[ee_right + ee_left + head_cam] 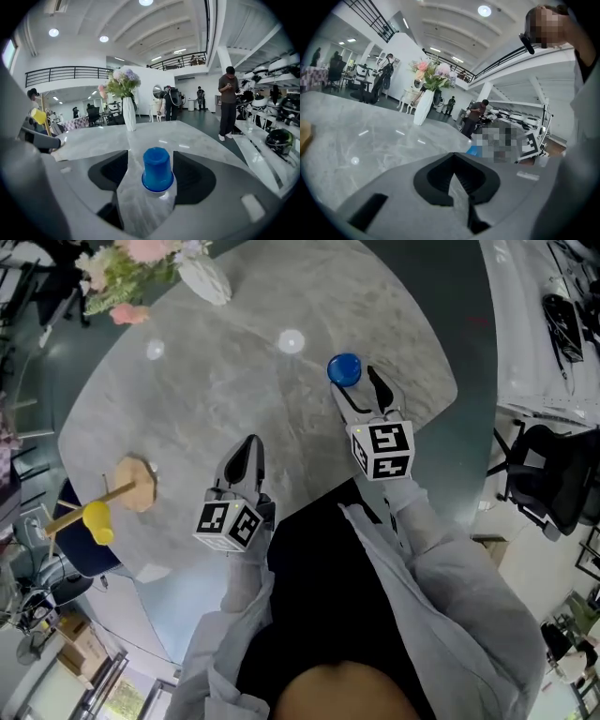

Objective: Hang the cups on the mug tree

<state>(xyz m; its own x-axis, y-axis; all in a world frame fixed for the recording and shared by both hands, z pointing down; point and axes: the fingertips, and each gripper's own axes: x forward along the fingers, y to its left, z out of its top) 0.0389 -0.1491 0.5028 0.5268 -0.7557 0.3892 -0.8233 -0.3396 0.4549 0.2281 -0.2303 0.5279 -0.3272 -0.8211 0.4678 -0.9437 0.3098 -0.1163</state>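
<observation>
A blue cup point(344, 369) stands upside down on the marble table point(234, 362) at the far right. My right gripper point(356, 381) is open around it; in the right gripper view the blue cup point(157, 169) sits between the jaws of the right gripper point(151, 161) with a gap on each side. The wooden mug tree point(136, 484) stands at the table's left edge, with a yellow cup point(97, 521) hanging on a peg. My left gripper point(247, 451) rests shut and holds nothing, to the right of the tree. In its own view, only table lies ahead of the left gripper point(457, 180).
A white vase with pink flowers point(204, 277) stands at the far edge of the table. The table's near edge runs close under both grippers. People stand in the hall beyond point(228, 101). An office chair point(553, 484) is on the floor at the right.
</observation>
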